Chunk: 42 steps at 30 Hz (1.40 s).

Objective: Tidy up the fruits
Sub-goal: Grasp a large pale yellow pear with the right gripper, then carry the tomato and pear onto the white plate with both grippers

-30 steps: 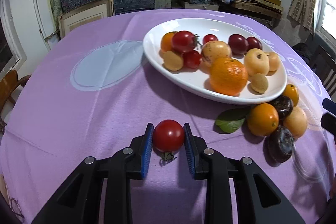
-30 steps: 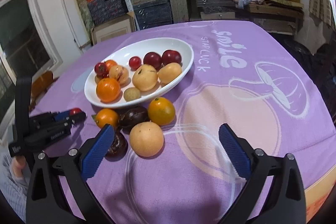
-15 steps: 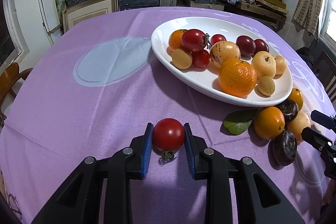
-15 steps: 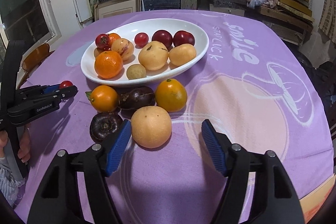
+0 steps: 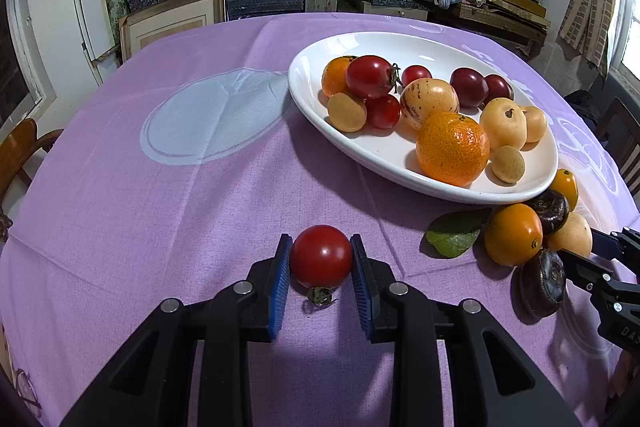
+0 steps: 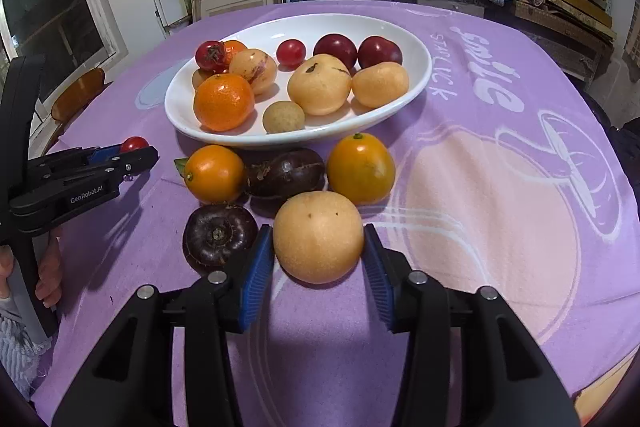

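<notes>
My left gripper [image 5: 320, 241] is shut on a small red tomato [image 5: 321, 259] that rests on the purple cloth, stem toward me. In the right wrist view, my right gripper [image 6: 318, 231] is closing on a pale yellow round fruit [image 6: 319, 239], and its blue pads [image 6: 258, 267] meet the fruit's two sides. That fruit sits at the front of a cluster before the white oval plate [image 6: 280, 21], which holds several fruits. The left gripper [image 6: 134, 153] with its tomato shows at the left of that view.
Two small oranges [image 6: 215, 173] [image 6: 361, 169] and two dark purple fruits [image 6: 219, 235] [image 6: 286, 173] crowd around the pale fruit, with a green leaf [image 5: 454, 235] by them. A person's hand [image 6: 48, 267] holds the left tool. Shelves of boxes stand behind the table.
The right gripper moved forward and down over the pale yellow fruit, and its jaws narrowed from wide apart to its sides. The left gripper stayed put with the tomato.
</notes>
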Each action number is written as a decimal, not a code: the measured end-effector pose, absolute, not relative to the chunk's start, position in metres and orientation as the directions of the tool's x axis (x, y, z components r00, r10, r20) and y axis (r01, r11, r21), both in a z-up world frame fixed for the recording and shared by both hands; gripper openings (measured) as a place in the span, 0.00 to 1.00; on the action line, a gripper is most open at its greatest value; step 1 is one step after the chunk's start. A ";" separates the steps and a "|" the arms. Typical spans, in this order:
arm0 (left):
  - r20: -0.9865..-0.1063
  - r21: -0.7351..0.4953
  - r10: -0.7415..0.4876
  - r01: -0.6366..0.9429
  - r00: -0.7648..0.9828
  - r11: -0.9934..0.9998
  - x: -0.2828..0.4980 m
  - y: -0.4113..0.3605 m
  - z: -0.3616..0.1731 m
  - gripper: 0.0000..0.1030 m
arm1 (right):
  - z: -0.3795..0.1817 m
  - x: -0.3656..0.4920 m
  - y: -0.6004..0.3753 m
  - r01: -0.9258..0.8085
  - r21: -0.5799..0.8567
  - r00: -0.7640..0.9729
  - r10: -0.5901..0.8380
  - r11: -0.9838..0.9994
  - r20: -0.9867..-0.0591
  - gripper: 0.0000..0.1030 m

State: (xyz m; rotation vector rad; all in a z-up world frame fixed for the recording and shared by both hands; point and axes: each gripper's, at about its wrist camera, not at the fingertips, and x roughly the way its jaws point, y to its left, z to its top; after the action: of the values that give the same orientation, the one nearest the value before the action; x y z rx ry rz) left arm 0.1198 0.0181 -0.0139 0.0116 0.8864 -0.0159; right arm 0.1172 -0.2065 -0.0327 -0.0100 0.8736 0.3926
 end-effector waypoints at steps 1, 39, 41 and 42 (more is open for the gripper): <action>-0.775 0.001 -0.012 0.020 0.632 1.000 0.120 0.019 -0.014 0.28 | -0.033 0.117 -0.207 -0.339 0.153 0.575 0.333 0.928 -0.747 0.43; -0.686 0.006 -0.068 0.099 0.724 0.995 0.245 -0.046 0.053 0.28 | 0.052 0.255 -0.204 -0.259 0.217 0.706 0.338 0.941 -0.622 0.43; -0.690 0.008 -0.064 0.096 0.721 0.995 0.250 -0.046 0.050 0.28 | 0.049 0.263 -0.205 -0.254 0.229 0.701 0.342 0.940 -0.626 0.43; -0.690 0.013 -0.059 0.093 0.722 0.996 0.252 -0.047 0.048 0.28 | 0.048 0.267 -0.204 -0.255 0.223 0.700 0.338 0.941 -0.629 0.43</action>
State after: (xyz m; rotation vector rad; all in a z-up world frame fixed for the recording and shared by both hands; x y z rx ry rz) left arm 0.2523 -0.0467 0.0477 0.0478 0.7601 -0.0841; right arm 0.2672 -0.2036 0.0478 0.1220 0.7243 0.3312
